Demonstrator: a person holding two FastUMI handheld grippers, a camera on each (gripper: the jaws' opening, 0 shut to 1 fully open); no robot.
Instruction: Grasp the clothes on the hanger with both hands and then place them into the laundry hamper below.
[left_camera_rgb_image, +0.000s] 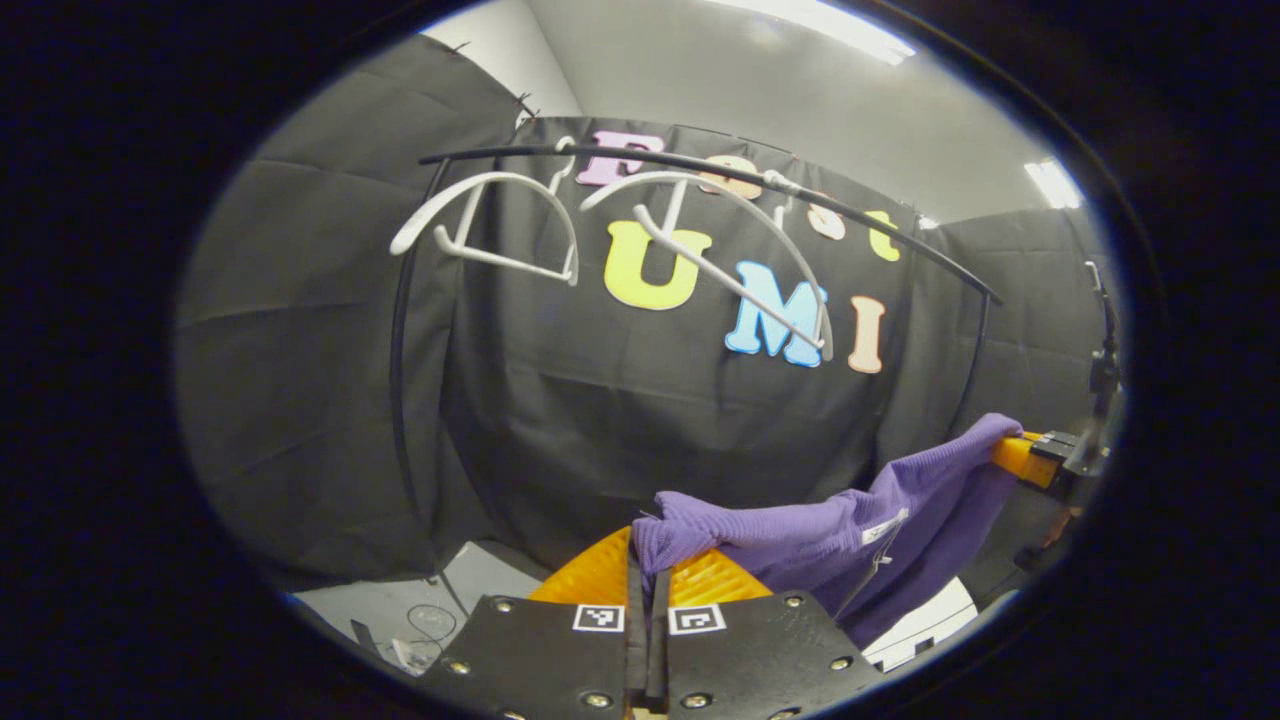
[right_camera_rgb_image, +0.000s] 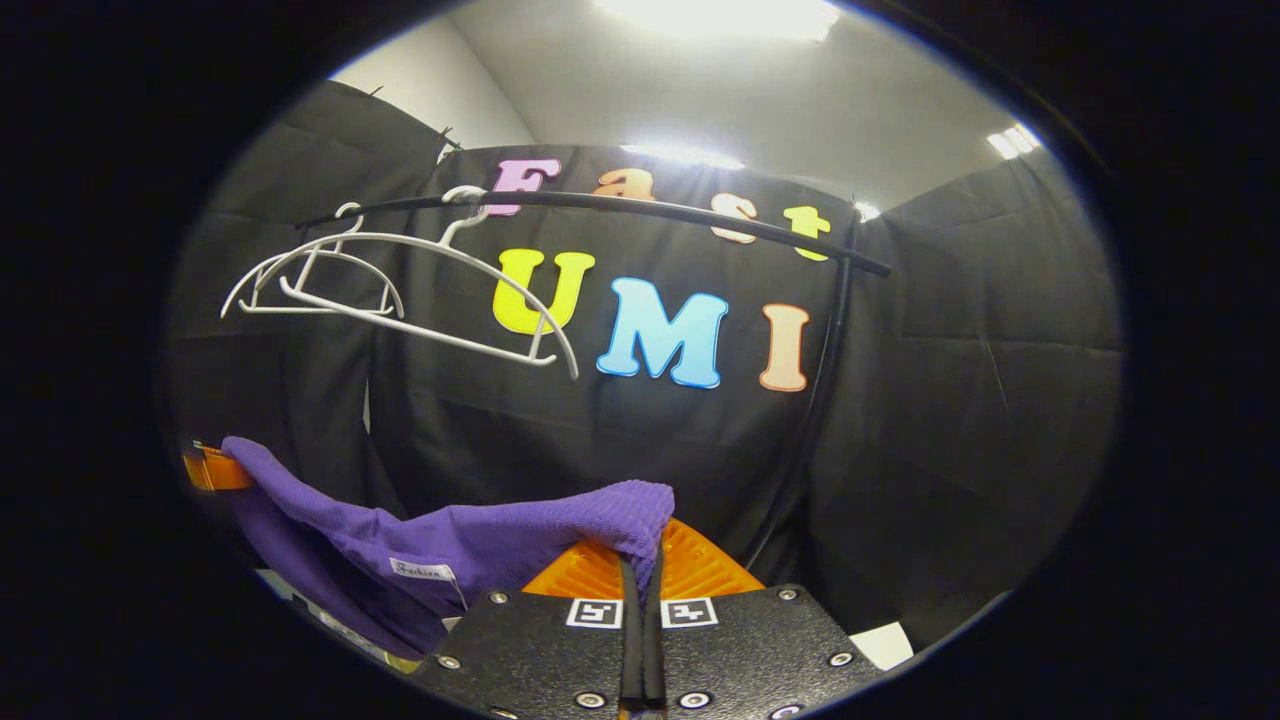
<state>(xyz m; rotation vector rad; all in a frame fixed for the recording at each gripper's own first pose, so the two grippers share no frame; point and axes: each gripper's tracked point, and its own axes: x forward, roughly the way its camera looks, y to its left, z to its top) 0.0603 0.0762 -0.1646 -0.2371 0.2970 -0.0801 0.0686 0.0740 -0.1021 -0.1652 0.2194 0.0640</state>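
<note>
Black clothes rail (right_camera_rgb_image: 640, 208) arching overhead, two bare white hangers (right_camera_rgb_image: 400, 290) hooked on it. Purple knit garment (left_camera_rgb_image: 840, 530) stretched well below the rail, off the hangers, a white label at its middle. Left gripper (left_camera_rgb_image: 648, 575) jaws closed tight on one end of the cloth; right gripper (right_camera_rgb_image: 641, 570) jaws pinched shut on the other end.
</note>
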